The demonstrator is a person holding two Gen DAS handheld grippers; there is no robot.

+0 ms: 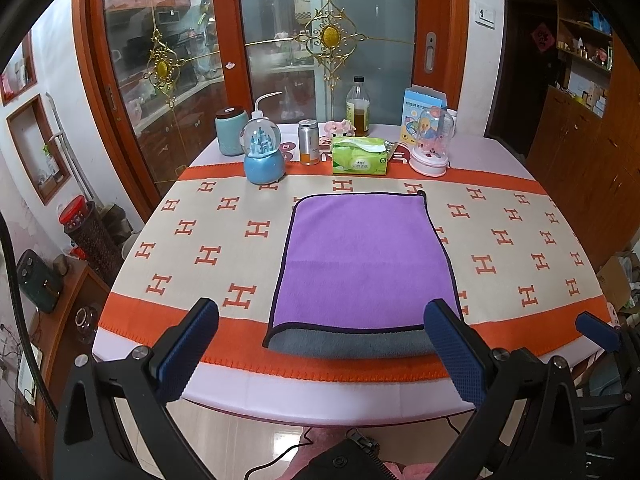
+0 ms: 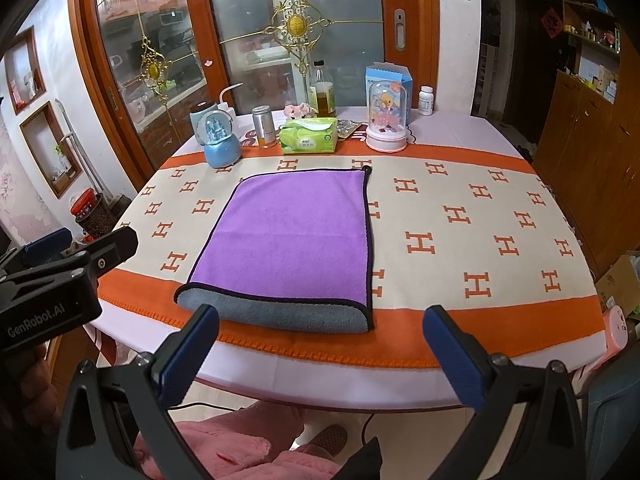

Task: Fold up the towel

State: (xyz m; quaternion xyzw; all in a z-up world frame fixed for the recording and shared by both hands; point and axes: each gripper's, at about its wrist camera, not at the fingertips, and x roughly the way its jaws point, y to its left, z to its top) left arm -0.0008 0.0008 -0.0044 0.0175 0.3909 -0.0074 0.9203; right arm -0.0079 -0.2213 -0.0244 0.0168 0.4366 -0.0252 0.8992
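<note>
The purple towel point(image 1: 360, 256) lies flat in the middle of the surface point(image 1: 520, 240), already doubled over: its grey underside shows along the rounded near edge, which looks like a fold line. The left tongs point(image 1: 320, 344) and right tongs point(image 2: 320, 350) both hang short of the near edge of the surface, each spread wide and holding nothing. Keeping them back and apart probably gives a clear view of the towel before the next fold. A snow globe point(image 1: 264, 156), tissue pack point(image 1: 360, 156) and bottle point(image 1: 357, 108) stand along the far side, well apart from the towel, so the cloth has room to turn.
</note>
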